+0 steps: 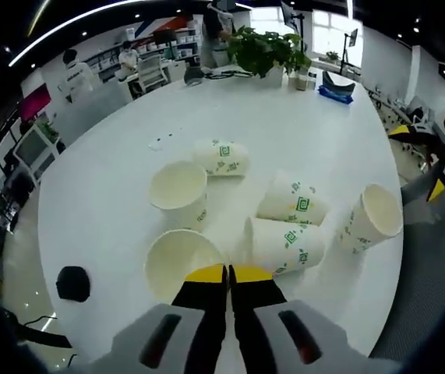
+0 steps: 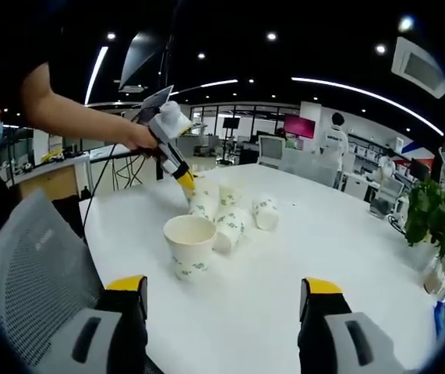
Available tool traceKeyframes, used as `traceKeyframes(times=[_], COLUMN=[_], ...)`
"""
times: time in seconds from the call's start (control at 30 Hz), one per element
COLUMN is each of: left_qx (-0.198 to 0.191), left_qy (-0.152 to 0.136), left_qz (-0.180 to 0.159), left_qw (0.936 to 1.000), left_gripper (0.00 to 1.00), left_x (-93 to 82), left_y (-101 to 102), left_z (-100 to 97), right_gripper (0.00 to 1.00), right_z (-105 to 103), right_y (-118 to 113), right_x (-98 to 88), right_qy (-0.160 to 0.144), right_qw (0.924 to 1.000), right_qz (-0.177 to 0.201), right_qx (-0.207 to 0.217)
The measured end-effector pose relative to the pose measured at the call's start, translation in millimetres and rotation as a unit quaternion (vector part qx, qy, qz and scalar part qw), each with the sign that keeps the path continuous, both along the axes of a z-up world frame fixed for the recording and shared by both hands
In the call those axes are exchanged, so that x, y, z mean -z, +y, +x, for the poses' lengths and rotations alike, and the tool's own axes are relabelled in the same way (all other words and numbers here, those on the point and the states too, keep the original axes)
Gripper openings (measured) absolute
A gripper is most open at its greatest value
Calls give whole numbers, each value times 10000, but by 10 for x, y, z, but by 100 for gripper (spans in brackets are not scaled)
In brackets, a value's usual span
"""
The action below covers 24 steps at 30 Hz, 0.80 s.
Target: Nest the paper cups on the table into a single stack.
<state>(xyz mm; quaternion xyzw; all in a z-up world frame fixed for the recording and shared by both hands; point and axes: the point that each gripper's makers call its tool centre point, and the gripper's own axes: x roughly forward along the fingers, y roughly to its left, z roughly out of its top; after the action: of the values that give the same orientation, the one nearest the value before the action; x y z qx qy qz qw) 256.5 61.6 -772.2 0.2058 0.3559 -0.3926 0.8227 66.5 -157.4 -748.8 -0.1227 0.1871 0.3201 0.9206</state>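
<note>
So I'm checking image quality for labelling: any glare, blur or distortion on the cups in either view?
Left gripper view: paper cups sharp and evenly lit with soft shadows, the white table bowed by the fisheye. Right gripper view: nearest cup clear, farther cups small and softer, ceiling light strips glaring.

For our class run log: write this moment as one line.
left gripper: shut, above paper cups | right gripper: open, empty | cups: unstacked on table
</note>
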Motion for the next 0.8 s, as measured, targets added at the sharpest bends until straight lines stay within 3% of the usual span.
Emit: traceKeyframes(times=[0.6, 0.8], left_qx=[-10, 254], left_qy=[-171, -140], left_qz=[-407, -459], left_qw=[9990, 9985], left_gripper=[0, 0], left_x=[-532, -773], left_y=[13, -77], left_z=[-222, -455], right_gripper=[83, 87], right_z=[-2, 0], right_y=[15, 10], right_x=[-12, -27], right_qy=[21, 9], right_qw=[9999, 9999], right_qz=[112, 137], right_qx=[-14, 16])
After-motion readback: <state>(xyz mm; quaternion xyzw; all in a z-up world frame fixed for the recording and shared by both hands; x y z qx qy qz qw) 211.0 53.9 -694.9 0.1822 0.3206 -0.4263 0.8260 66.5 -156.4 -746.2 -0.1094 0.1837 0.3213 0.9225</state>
